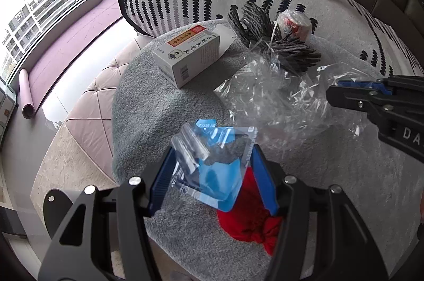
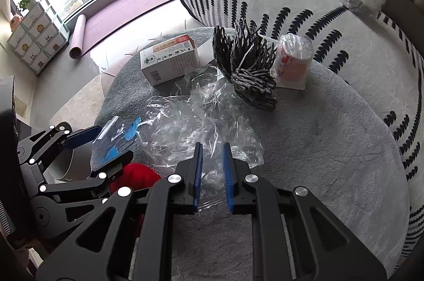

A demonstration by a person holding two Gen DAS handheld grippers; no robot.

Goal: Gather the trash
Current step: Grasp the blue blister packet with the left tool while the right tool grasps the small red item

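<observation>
Your left gripper [image 1: 212, 175] holds the small clear plastic packet with the blue card inside [image 1: 212, 161], pinched between its blue pads so it stays lifted above the round grey fuzzy table [image 1: 331, 188], near the table's front edge. It looks like you hold it up so you can carry it to a bin, but no bin shows. Under it lies a bright red cloth bundle [image 1: 249, 222], also by the front edge. Just beside the packet, toward the middle of the table, is the big crumpled clear plastic wrap [image 2: 201, 122]. Your right gripper [image 2: 212, 164] sits low over the wrap's near edge with its jaws a narrow way apart and a bit of wrap between them; they are not closed on it yet, so I think this is the next piece to grab. Farther back lie the white cardboard box with the red and yellow label [image 2: 169, 61], the dark grey stringy mop head [image 2: 249, 69] and the cup wrapped in clear plastic [image 2: 292, 61], near the table's far edge.
</observation>
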